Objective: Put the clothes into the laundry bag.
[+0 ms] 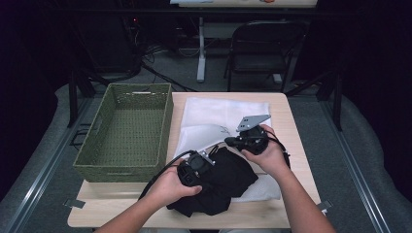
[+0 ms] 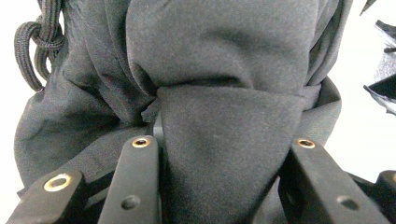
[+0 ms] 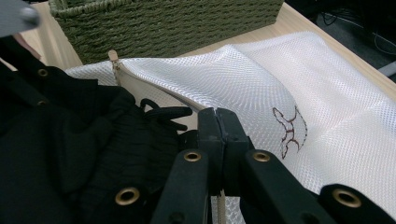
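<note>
A black garment (image 1: 233,177) lies bunched at the near middle of the table, partly on a white mesh bag (image 1: 218,114). My left gripper (image 1: 212,155) is shut on a thick fold of that garment (image 2: 210,56), which fills the gap between its jaws (image 2: 223,142). A black drawstring cord (image 2: 35,46) hangs at the cloth's edge. My right gripper (image 1: 228,141) is shut, jaws pressed together (image 3: 217,112) on the lifted edge of the mesh bag (image 3: 261,84) at its opening. The garment (image 3: 70,154) sits just beside that opening.
A green woven basket (image 1: 121,167) stands at the table's left, its wall (image 3: 163,23) right behind the bag. Bare wood (image 1: 121,213) shows along the near edge. A folding chair (image 1: 262,48) stands on the floor beyond the table.
</note>
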